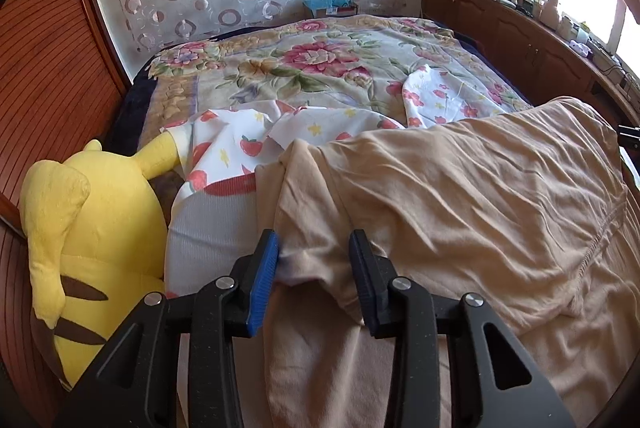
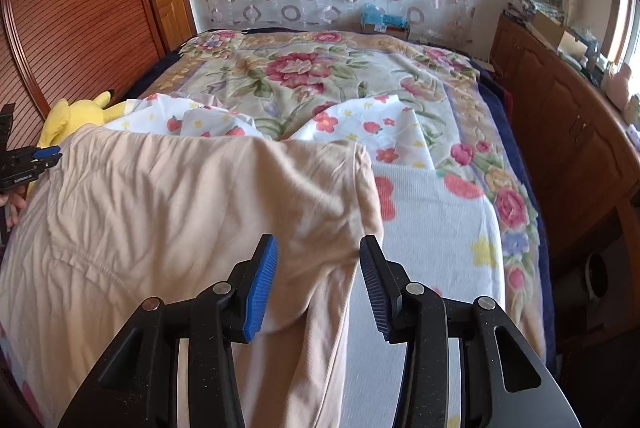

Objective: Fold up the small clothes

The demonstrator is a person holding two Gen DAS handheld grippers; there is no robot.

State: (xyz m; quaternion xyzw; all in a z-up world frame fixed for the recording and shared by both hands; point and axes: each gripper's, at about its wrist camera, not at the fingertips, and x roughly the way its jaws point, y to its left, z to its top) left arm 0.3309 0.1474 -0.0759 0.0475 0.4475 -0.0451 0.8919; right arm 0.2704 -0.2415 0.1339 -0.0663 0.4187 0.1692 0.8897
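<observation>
A beige garment (image 1: 460, 196) lies spread and wrinkled on the near part of the bed, with a narrow sleeve-like part running toward each camera. My left gripper (image 1: 315, 240) is open over its left corner, with a fold of beige cloth lying between the pads. My right gripper (image 2: 318, 242) is open over the right corner of the beige garment (image 2: 180, 196), cloth below its jaws. A white strawberry-and-flower print garment (image 1: 240, 144) lies crumpled behind and beneath it. The left gripper (image 2: 40, 154) also shows at the right wrist view's left edge.
A yellow plush toy (image 1: 92, 228) sits at the bed's left edge beside a wooden wardrobe (image 1: 48, 68). The floral blanket (image 1: 320, 68) covers the bed beyond the clothes. A wooden cabinet (image 2: 560, 116) with clutter on top runs along the right side.
</observation>
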